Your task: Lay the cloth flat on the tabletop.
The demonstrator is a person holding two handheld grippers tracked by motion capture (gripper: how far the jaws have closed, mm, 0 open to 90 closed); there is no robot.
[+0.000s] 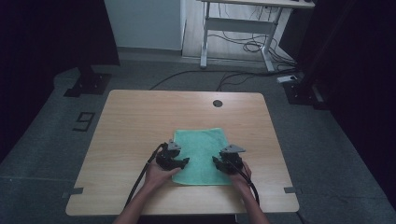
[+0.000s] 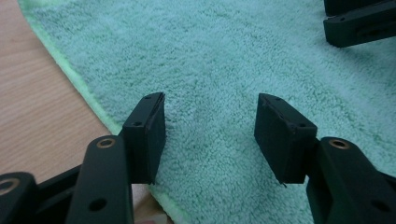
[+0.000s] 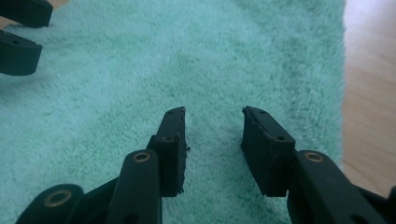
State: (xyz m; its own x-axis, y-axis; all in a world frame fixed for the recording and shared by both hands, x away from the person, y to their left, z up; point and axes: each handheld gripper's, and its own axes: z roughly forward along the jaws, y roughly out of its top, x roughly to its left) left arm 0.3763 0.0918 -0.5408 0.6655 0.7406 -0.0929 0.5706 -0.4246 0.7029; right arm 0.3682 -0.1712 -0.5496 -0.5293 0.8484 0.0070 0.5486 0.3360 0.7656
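Towel [image 1: 201, 154] lies flat, long axis running away from the person.

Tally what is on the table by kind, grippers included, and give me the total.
Green towel: 1
Black grippers, jaws open over the towel: 2 (left gripper, right gripper)
Total: 3

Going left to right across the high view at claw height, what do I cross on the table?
Bare table → left claw at the towel's left edge → open middle of the green towel → right claw at the towel's right side → bare table again.
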